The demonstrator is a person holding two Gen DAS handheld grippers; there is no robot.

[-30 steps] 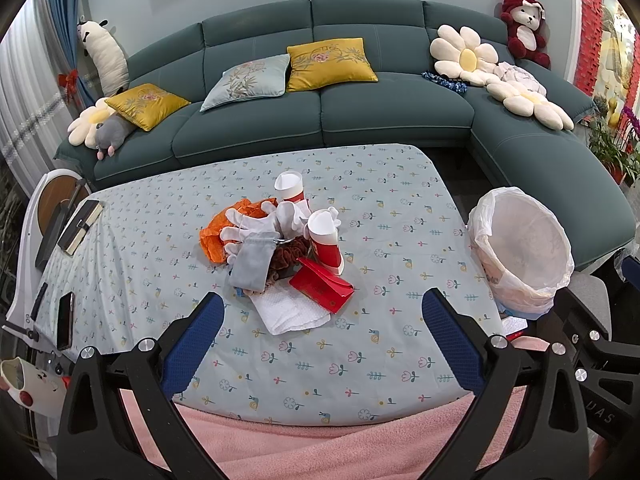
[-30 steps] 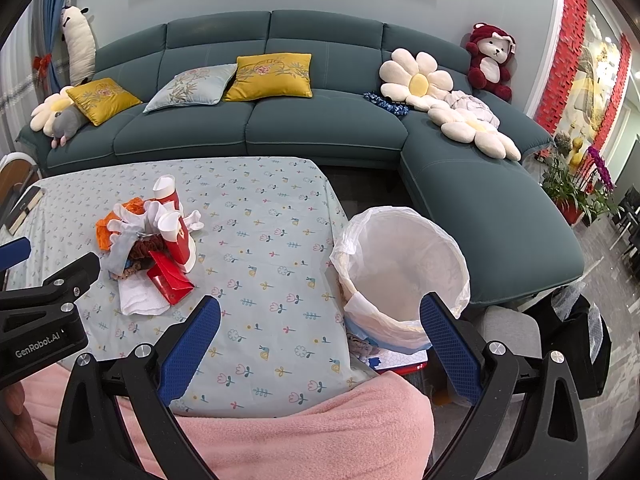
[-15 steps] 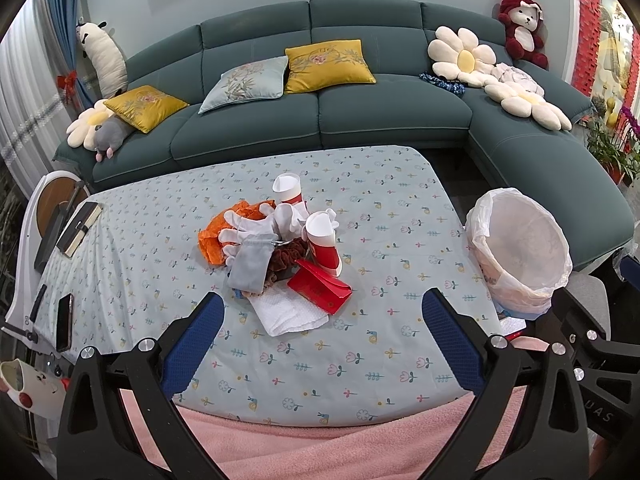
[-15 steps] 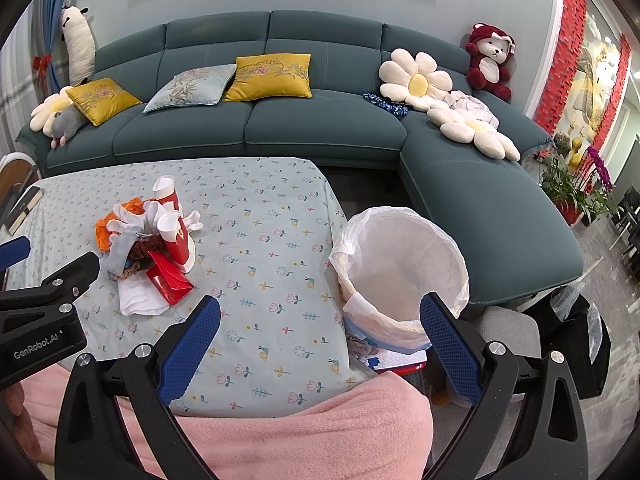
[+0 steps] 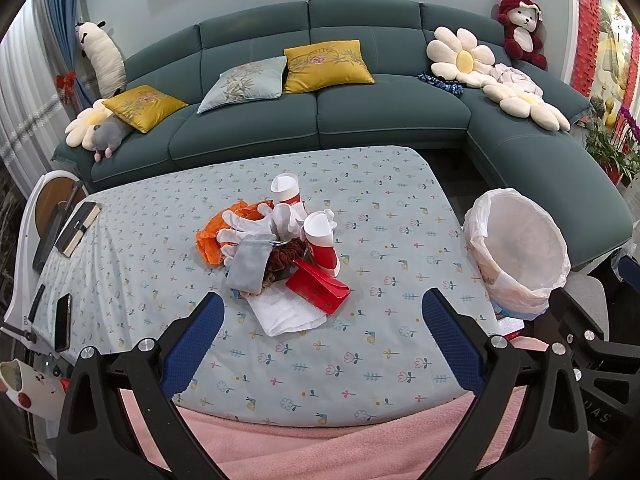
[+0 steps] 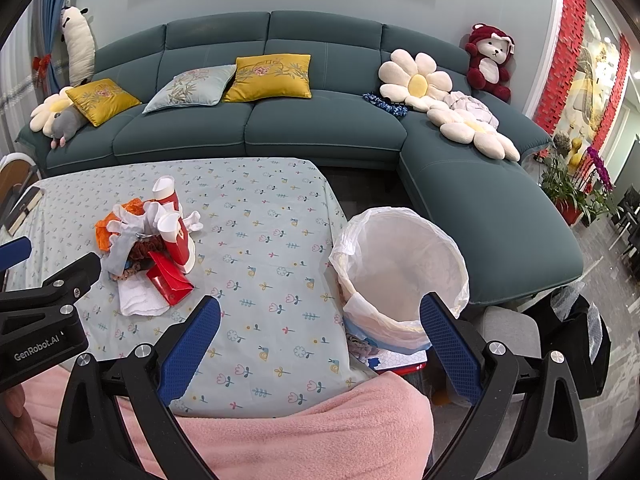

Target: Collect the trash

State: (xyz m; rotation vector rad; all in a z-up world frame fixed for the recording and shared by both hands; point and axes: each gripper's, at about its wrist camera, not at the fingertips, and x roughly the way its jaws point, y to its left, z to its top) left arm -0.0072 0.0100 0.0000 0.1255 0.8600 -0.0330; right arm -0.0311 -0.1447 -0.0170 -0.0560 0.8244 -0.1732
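Observation:
A pile of trash sits mid-table: two red-and-white paper cups [image 5: 320,242], white gloves [image 5: 244,232], an orange wrapper [image 5: 208,238], a grey pouch [image 5: 248,266], a red envelope [image 5: 318,286] and a white napkin [image 5: 286,314]. The pile also shows in the right wrist view [image 6: 152,256]. A bin lined with a white bag [image 5: 520,248] [image 6: 400,272] stands off the table's right edge. My left gripper [image 5: 320,338] is open and empty, just short of the pile. My right gripper [image 6: 320,344] is open and empty, over the table's near right corner beside the bin.
The table has a floral cloth [image 5: 380,216] with a pink blanket [image 5: 340,448] at its near edge. A notebook [image 5: 78,228] and a phone [image 5: 63,322] lie at the table's left. A teal sofa [image 5: 320,112] with cushions stands behind.
The left gripper's view has shifted very slightly; the pile sits a touch lower and nearer. The right gripper has barely moved. Both stay open.

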